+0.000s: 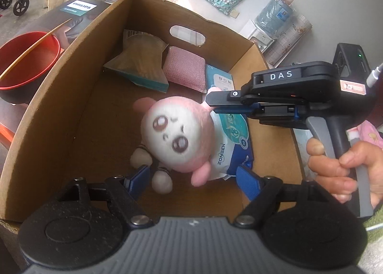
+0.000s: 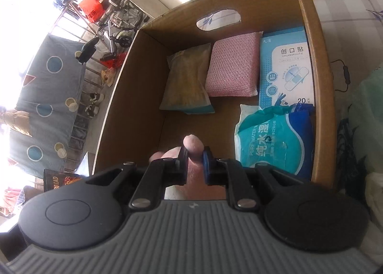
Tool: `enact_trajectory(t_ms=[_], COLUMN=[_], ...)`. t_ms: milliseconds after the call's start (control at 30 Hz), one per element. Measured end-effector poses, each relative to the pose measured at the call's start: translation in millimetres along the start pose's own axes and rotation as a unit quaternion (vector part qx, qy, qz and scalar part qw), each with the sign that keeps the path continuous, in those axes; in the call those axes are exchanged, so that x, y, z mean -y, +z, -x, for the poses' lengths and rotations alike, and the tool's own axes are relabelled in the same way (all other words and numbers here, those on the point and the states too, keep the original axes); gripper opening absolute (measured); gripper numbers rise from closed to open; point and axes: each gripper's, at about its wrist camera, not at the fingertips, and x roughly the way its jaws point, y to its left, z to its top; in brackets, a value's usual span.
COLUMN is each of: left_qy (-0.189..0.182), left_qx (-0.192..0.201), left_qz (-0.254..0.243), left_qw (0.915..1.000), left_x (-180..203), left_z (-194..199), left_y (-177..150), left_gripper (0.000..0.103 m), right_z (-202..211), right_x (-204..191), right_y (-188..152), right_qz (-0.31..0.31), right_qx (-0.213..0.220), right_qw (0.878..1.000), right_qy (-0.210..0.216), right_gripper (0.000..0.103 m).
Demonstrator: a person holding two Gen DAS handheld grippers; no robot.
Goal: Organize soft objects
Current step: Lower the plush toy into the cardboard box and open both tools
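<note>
A pink-and-white plush toy [image 1: 177, 135] hangs face up inside an open cardboard box [image 1: 59, 75]. My right gripper [image 1: 210, 99] comes in from the right, shut on one of its pink ears. In the right wrist view that ear [image 2: 192, 146] sticks out from between the shut right gripper [image 2: 194, 156]. My left gripper [image 1: 194, 176] is open, its blue pads either side of the toy's lower half and not pressing on it. On the box floor lie a yellowish packet [image 2: 189, 80], a pink cloth pad [image 2: 233, 68], a blue plaster box [image 2: 284, 65] and a wet-wipes pack [image 2: 275, 135].
A red bowl [image 1: 28, 58] with a thin stick across it stands left of the box, a dark Philips carton [image 1: 81, 8] behind it. A person's hand [image 1: 347, 166] holds the right gripper's handle. The box wall [image 2: 320, 58] rises close on the right; floral fabric lies beyond.
</note>
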Motion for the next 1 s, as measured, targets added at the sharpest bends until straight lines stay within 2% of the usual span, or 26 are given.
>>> enact_trajectory(t_ms=[300, 533, 667, 733, 833, 1000], left_qy=[0.0, 0.001, 0.003, 0.003, 0.006, 0.003], left_qx=[0.014, 0.026, 0.029, 0.031, 0.036, 0.047], left_qz=[0.002, -0.005, -0.008, -0.01, -0.016, -0.032], left_qw=[0.9999, 0.9996, 0.9995, 0.9995, 0.9992, 0.9984], left_x=[-1.7, 1.9, 4.8, 7.1, 11.4, 24.4], left_z=[5.7, 7.8, 8.4, 9.4, 11.4, 17.6], left_y=[3.2, 5.0, 4.2, 3.3, 2.8, 2.8], left_gripper=[0.08, 0.08, 0.08, 0.08, 0.08, 0.08], right_z=[-21.3, -29.8, -32.3, -29.0, -16.8, 26.7], right_x=[12.3, 12.3, 9.6, 8.7, 5.2, 2.3], right_y=[39.2, 46.7, 45.5, 44.2, 40.4, 26.6], right_qz=[0.013, 0.037, 0.057, 0.058, 0.065, 0.063], right_qx=[0.01, 0.025, 0.025, 0.03, 0.051, 0.096], right_qw=[1.0, 0.998, 0.997, 0.997, 0.996, 0.993], right_qy=[-0.024, -0.038, -0.04, -0.038, -0.032, 0.011], right_gripper=[0.011, 0.011, 0.015, 0.029, 0.043, 0.046])
